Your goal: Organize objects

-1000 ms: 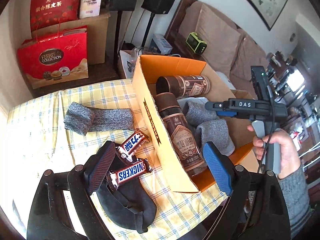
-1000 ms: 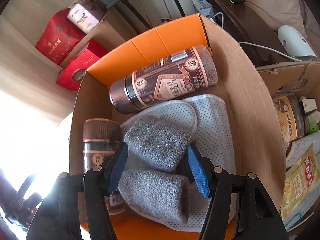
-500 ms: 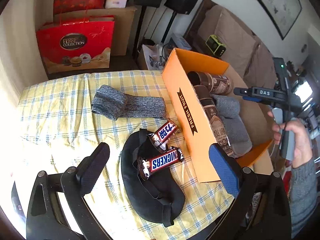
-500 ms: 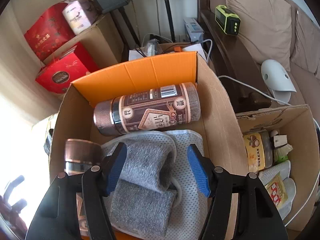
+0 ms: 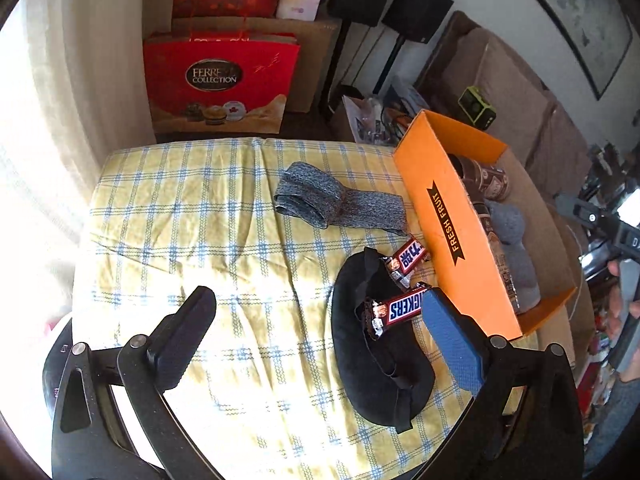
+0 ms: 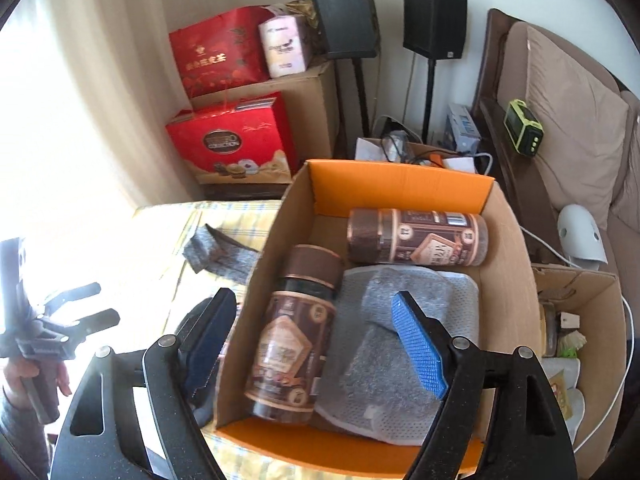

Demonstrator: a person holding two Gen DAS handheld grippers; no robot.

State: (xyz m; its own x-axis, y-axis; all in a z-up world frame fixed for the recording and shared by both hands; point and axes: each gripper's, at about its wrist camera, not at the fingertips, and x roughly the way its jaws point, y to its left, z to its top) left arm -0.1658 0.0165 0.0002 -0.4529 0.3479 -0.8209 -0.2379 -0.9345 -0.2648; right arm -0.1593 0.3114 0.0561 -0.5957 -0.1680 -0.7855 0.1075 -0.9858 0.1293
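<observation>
An orange cardboard box [image 5: 448,216] stands on the checked cloth at the right; it also shows in the right wrist view [image 6: 400,180]. Inside lie two brown jars [image 6: 416,236] [image 6: 292,332], a grey sock [image 6: 384,344] and a white mesh slipper [image 6: 460,300]. On the cloth lie a grey sock [image 5: 336,200], a black eye mask [image 5: 380,360] and two Snickers bars [image 5: 400,308] [image 5: 408,256]. My left gripper [image 5: 320,332] is open and empty above the cloth, left of the mask. My right gripper [image 6: 320,340] is open and empty above the box.
Red gift boxes [image 5: 220,80] and a cardboard carton stand beyond the table's far edge. Two speakers on stands [image 6: 434,20] and a sofa [image 6: 568,120] are behind the box. Another open carton with packets [image 6: 568,344] sits to the right.
Both grippers have pulled back and up. My right gripper has opened wider and lifted away from the grey sock in the box. My left view has shifted left over the cloth.
</observation>
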